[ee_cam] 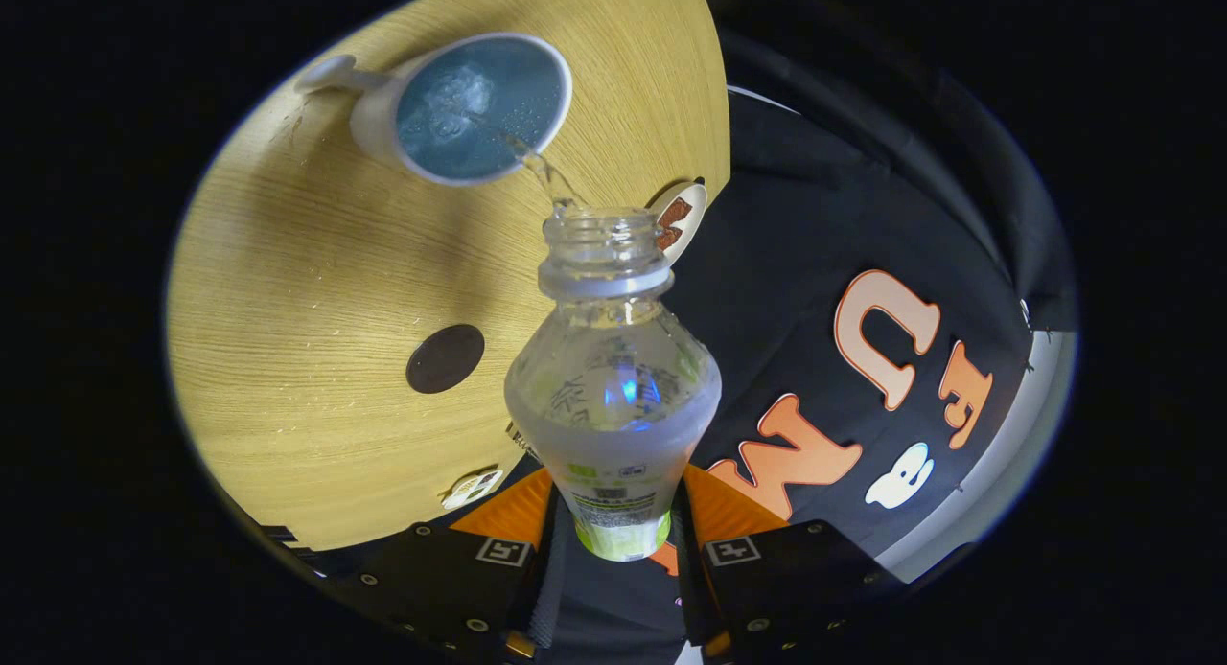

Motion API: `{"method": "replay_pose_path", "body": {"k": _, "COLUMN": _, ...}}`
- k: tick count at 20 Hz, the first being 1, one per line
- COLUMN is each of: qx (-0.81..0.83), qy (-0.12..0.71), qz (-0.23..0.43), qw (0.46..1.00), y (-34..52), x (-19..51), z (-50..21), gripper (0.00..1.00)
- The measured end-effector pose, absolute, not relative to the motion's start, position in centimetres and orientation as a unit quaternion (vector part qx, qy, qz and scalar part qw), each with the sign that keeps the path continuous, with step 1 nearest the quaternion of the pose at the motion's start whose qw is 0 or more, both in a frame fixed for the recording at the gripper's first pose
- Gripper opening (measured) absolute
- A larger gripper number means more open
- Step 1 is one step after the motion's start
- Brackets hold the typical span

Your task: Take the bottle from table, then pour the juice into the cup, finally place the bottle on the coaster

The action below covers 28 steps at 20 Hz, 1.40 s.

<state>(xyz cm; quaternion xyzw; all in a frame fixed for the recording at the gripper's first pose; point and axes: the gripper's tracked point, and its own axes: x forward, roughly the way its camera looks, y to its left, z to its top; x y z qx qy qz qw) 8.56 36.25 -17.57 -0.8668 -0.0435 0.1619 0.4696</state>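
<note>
Gripper is clamped on the tilted bottle, so liquid is streamed into the cup.

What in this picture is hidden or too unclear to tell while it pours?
- Bottle base, gripper view: hidden between the gripper fingers clamping it.
- Bottle label print: too small.
- Cup fill depth: liquid surface hides the bottom.
- Dark coaster: material unclear.
- Cup handle: partly cut off.
</note>
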Motion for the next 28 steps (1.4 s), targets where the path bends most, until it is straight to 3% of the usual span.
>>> {"method": "replay_pose_path", "body": {"k": 28, "qx": -0.880, "qy": -0.049, "qz": 0.162, "qw": 0.444, "y": 36.8, "x": 8.1, "z": -15.3, "gripper": 0.51}}
